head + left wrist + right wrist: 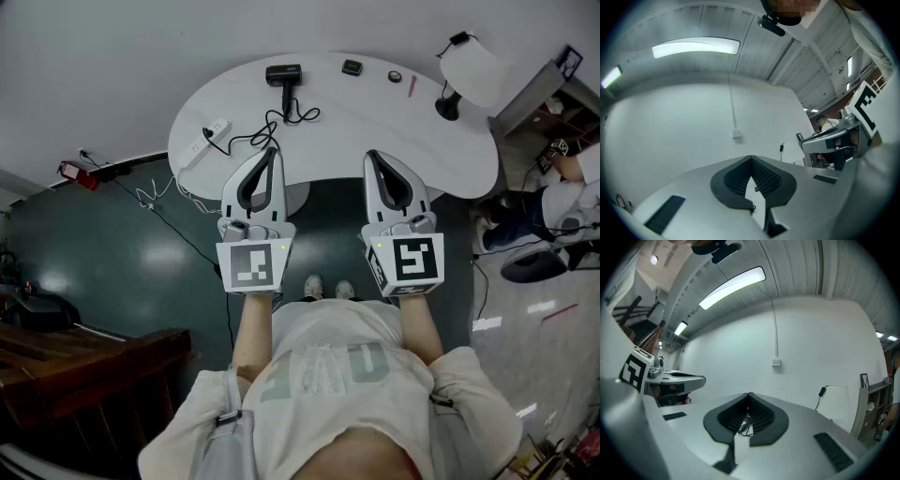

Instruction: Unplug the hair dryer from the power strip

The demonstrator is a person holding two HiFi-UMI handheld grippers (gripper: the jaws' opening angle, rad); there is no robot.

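Note:
A black hair dryer (283, 75) lies at the far side of the white table (375, 122). Its black cord (298, 114) coils beside it and runs left to a plug (209, 134) in the white power strip (204, 142) near the table's left edge. My left gripper (272, 152) is shut and empty, held in the air at the table's near edge, short of the cord. My right gripper (372, 155) is level with it, also shut and empty. In the right gripper view, a bit of cord (746, 427) shows below the closed tips (749, 394). The left gripper's tips (751, 158) meet too.
A white lamp (473, 70) stands at the table's far right, with a small black box (352, 67), a round item (395, 76) and a red pen (411, 86) nearby. A wooden bench (84, 361) is at lower left. A seated person (572, 192) is at right.

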